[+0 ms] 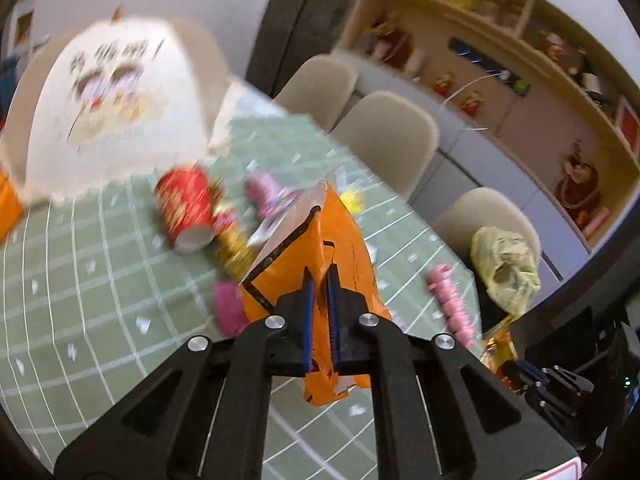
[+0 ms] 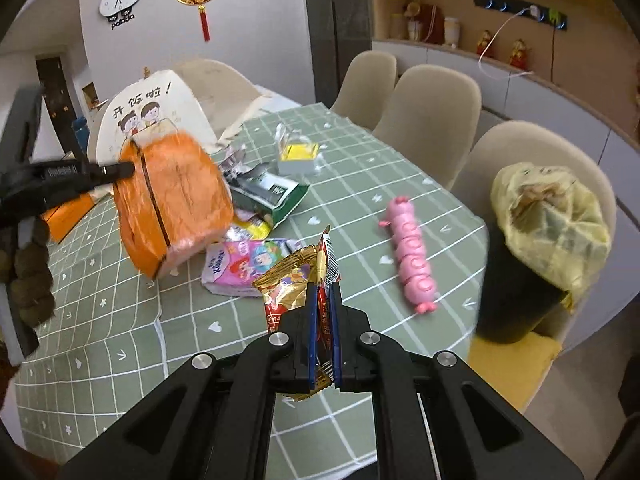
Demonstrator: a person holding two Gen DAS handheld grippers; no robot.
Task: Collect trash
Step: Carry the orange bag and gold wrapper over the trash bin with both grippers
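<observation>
My right tongs are clamped on a red-and-gold snack wrapper, held just above the counter. My left tongs are clamped on an orange bag, lifted off the cloth; from the right camera that bag hangs up-left of the right tongs.

Just past the right tongs: one pink cartoon pouch, then one green-and-black packet, partly behind the bag. Right of them, one pink segmented toy. Further right, off the counter edge, one black bin with a yellow liner.

Beyond the left tongs: one red cup on its side, blurred.

Far: one clear box with yellow inside, one white printed cover, three beige chairs. Left view is motion-blurred; small items there are unreadable.
</observation>
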